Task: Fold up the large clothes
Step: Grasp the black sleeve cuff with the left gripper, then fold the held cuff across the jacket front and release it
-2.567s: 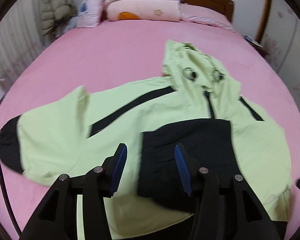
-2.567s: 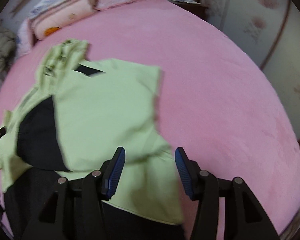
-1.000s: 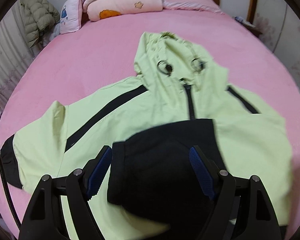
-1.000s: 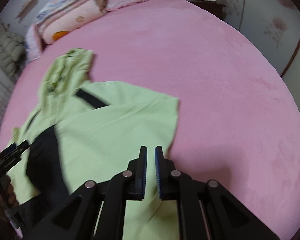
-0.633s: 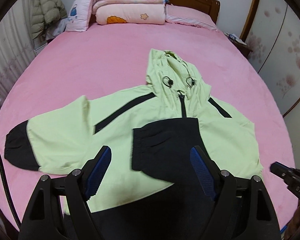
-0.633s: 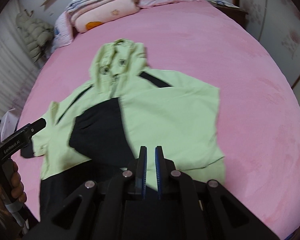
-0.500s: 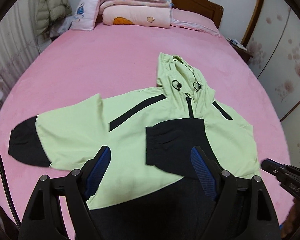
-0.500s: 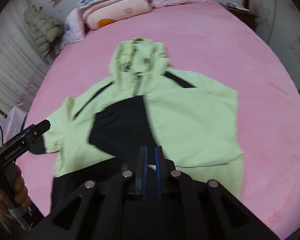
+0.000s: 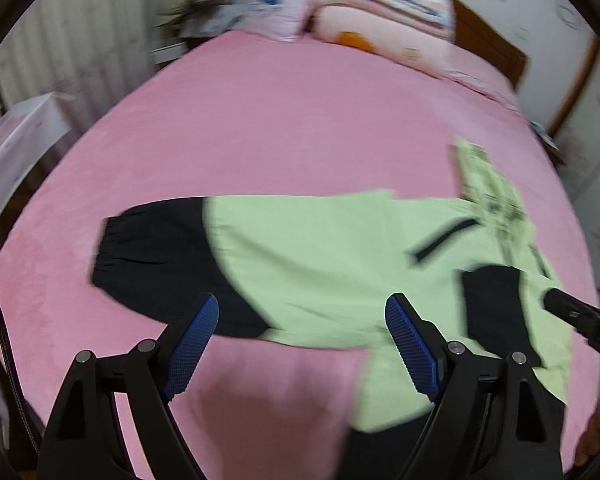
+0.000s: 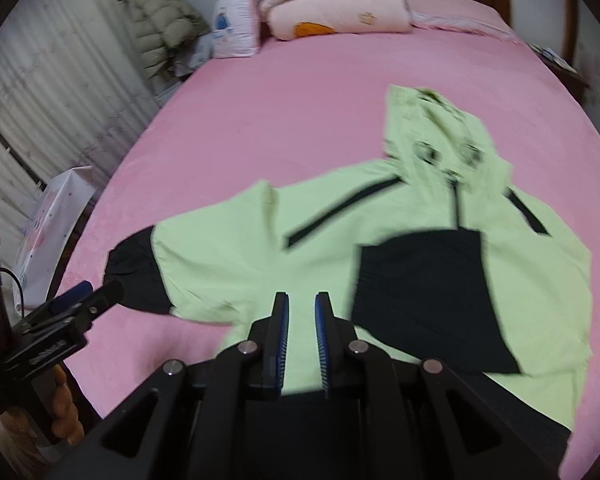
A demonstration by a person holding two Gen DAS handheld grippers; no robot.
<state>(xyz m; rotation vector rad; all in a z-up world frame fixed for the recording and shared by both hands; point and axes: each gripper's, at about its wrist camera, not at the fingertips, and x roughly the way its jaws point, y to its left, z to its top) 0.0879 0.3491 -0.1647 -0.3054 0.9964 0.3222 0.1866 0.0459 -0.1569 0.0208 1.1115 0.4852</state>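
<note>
Lying flat on pink bed (image 10: 308, 92), light-green jacket (image 10: 236, 248) with black cuffs.

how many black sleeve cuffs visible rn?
2: one cuff lies spread out left on the bed; the other cuff is folded across the jacket's chest.

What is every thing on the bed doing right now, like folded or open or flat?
Jacket: lying flat on the bed, partly folded.
Right sleeve: folded across the chest.
Left sleeve: stretched out sideways, unfolded.
Hood: flat, pointing at the pillows.
Left gripper: open, empty.
Right gripper: nearly shut, empty.
Quilts: folded, stacked.
</note>
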